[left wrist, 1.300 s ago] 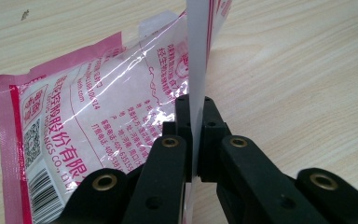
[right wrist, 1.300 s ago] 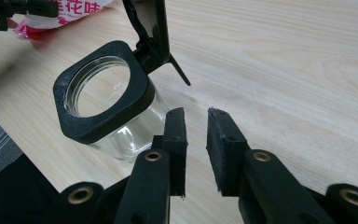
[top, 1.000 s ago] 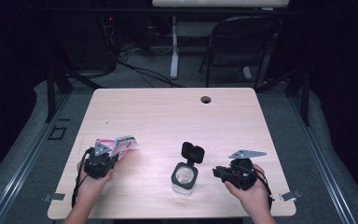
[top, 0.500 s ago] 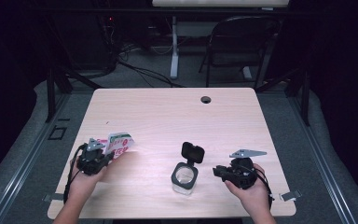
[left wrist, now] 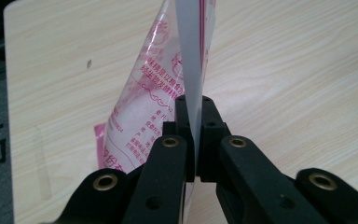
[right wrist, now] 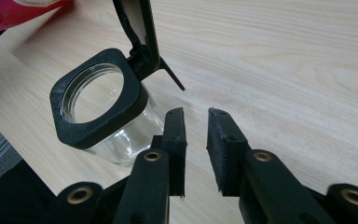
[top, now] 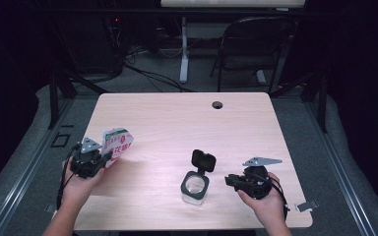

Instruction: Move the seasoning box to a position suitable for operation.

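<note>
Pink-and-white printed plastic pouch (top: 116, 143), pinched by its thin sealed edge between the closed jaws of the left gripper (top: 89, 160), raised over the left part of the wooden table (top: 177, 118); pouch body (left wrist: 158, 84) seen hanging to one side of the jaws in the left gripper view. Clear glass jar (top: 195, 188) with black square collar and hinged black lid (top: 204, 161) flipped upright, standing near the front edge, mouth open. Right gripper (top: 235, 181) just beside the jar, jaws apart with nothing between them, close to the glass wall (right wrist: 121, 140).

Risks, as judged:
- Slip of the slick film out of so narrow a pinch, dropping the pouch onto the table.
- Spill beside the jar if tipped before alignment over the small mouth; whether the pouch is already open cannot be told.
- Jar unheld, hence easily nudged or toppled off the near edge.
- Upright lid possibly snagging the pouch on approach.
</note>
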Motion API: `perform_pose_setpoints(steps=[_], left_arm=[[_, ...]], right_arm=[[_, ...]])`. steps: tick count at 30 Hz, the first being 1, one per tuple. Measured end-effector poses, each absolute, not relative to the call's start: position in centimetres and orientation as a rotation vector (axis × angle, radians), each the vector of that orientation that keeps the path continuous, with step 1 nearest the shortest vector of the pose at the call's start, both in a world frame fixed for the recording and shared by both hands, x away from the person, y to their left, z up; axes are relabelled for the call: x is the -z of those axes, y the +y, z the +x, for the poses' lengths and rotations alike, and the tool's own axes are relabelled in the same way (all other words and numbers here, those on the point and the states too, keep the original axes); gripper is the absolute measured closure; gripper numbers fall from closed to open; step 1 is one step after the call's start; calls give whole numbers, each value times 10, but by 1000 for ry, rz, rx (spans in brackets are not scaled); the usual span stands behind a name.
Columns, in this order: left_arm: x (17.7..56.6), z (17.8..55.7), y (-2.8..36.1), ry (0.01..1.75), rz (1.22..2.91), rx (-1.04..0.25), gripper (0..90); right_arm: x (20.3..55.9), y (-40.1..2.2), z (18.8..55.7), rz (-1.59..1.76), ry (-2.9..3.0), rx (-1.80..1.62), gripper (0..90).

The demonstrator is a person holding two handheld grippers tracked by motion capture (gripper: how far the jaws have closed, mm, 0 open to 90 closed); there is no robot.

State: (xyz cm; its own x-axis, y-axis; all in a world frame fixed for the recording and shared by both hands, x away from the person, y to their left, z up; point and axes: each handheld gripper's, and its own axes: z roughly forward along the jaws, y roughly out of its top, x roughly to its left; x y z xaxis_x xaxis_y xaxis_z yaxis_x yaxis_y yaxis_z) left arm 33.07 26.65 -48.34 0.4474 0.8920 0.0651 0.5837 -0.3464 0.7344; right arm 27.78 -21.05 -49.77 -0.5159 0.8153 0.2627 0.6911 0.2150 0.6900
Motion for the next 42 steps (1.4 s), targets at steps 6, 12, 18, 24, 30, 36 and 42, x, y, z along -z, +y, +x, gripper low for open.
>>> perform_pose_setpoints(steps=[6, 12, 18, 24, 30, 36, 42], left_arm=[[465, 326, 268, 1197, 2050, -680, 900], [445, 318, 267, 1159, 2033, -709, 900], [434, 310, 252, 1081, 2025, -668, 900], [428, 303, 228, 989, 2050, -635, 900], [430, 302, 212, 944, 2065, -550, 900], [434, 300, 196, 896, 2089, -520, 900], [437, 296, 185, 861, 2099, -500, 900]], right_arm=[[498, -211, 278, 1455, 2322, -1188, 774], [497, -211, 278, 1458, 2313, -1195, 774], [497, -212, 278, 1452, 2315, -1193, 774], [497, -212, 278, 1451, 2315, -1195, 771], [496, -212, 278, 1452, 2309, -1201, 766], [496, -212, 278, 1450, 2308, -1203, 759], [496, -213, 278, 1450, 2307, -1205, 752]])
